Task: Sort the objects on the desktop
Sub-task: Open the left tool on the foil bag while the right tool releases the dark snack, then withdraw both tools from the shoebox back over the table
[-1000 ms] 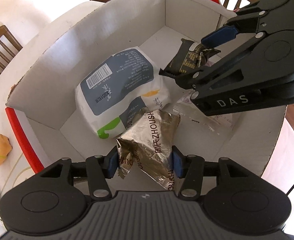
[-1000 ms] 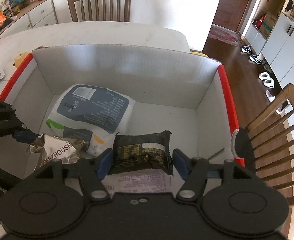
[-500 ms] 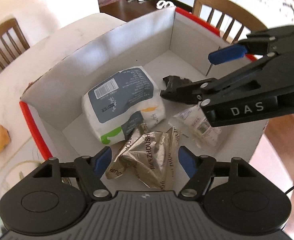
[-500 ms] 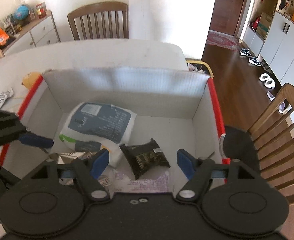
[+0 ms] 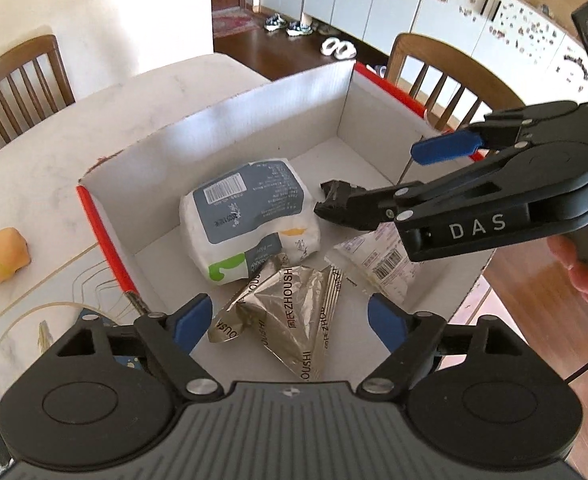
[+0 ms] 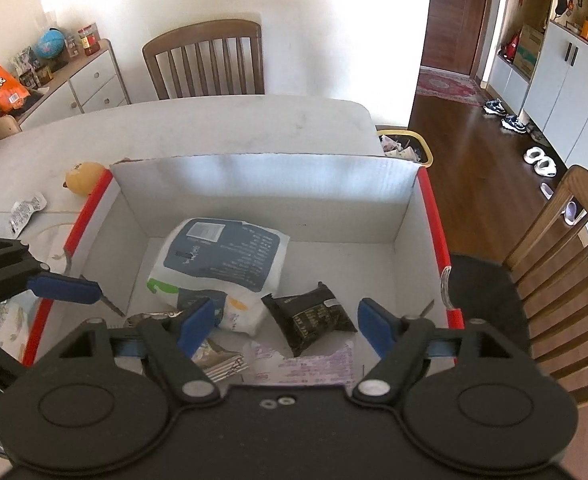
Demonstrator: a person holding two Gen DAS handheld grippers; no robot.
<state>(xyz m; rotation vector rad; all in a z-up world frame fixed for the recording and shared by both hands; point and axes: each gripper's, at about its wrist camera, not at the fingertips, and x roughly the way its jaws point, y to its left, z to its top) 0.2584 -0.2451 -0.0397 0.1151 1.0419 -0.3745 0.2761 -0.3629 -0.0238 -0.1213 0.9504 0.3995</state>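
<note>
A white cardboard box (image 5: pixel 253 120) (image 6: pixel 261 192) with red edges stands on the table. Inside lie a white and grey bag (image 5: pixel 245 216) (image 6: pixel 221 256), a crumpled silver packet (image 5: pixel 294 320) (image 6: pixel 217 356), a black packet (image 6: pixel 310 316) (image 5: pixel 334 192) and a clear labelled pouch (image 5: pixel 378 264) (image 6: pixel 306 364). My left gripper (image 5: pixel 289 320) is open and empty above the silver packet. My right gripper (image 6: pixel 285 320) is open and empty above the black packet; it also shows in the left wrist view (image 5: pixel 382 180).
A yellow toy (image 5: pixel 1 256) (image 6: pixel 81 176) and a small white wrapper (image 6: pixel 25 212) lie on the table left of the box. Wooden chairs (image 6: pixel 205 60) (image 5: pixel 446 80) stand around the table. A yellow-rimmed bin (image 6: pixel 406 148) sits beyond the far table edge.
Both grippers opened and let go: the left dropped the silver packet, the right dropped the black packet, both into the box. Both grippers have then risen and drawn back.
</note>
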